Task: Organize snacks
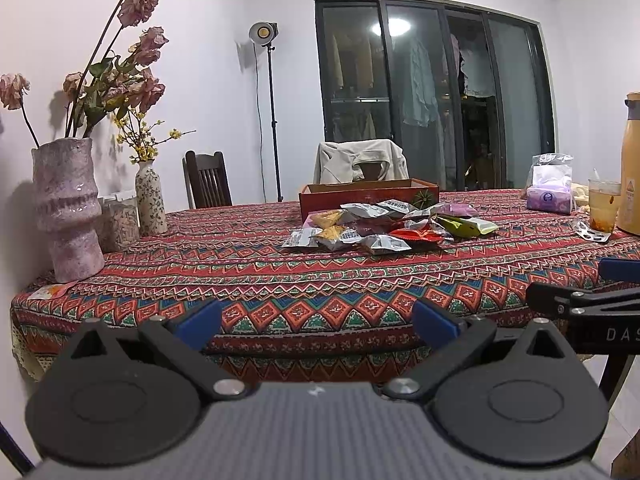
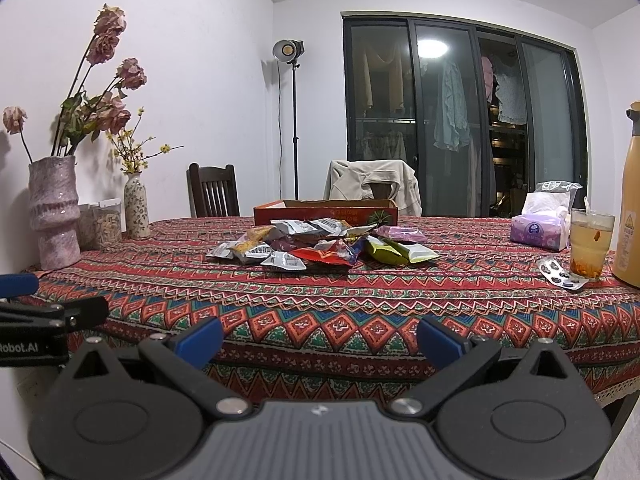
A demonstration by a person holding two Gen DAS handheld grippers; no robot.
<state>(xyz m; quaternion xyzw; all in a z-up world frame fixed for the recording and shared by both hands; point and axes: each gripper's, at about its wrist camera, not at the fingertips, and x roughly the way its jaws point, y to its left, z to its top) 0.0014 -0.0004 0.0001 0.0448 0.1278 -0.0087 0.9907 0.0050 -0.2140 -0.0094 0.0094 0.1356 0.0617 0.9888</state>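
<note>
Snacks [image 2: 316,244] lie piled before the red box [image 2: 326,210], fingers spread.

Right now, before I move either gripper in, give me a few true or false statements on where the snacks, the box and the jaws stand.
1. The snack packets lie in a loose pile on the tablecloth. True.
2. The red box stands behind the pile, on the far side of it. True.
3. The left gripper is clamped on a packet. False: its jaws are spread apart with nothing between them.
4. The right gripper is open and short of the pile. True.
5. The glass with the drink stands left of the pile. False: it stands to the right, beside the tissue pack.
</note>
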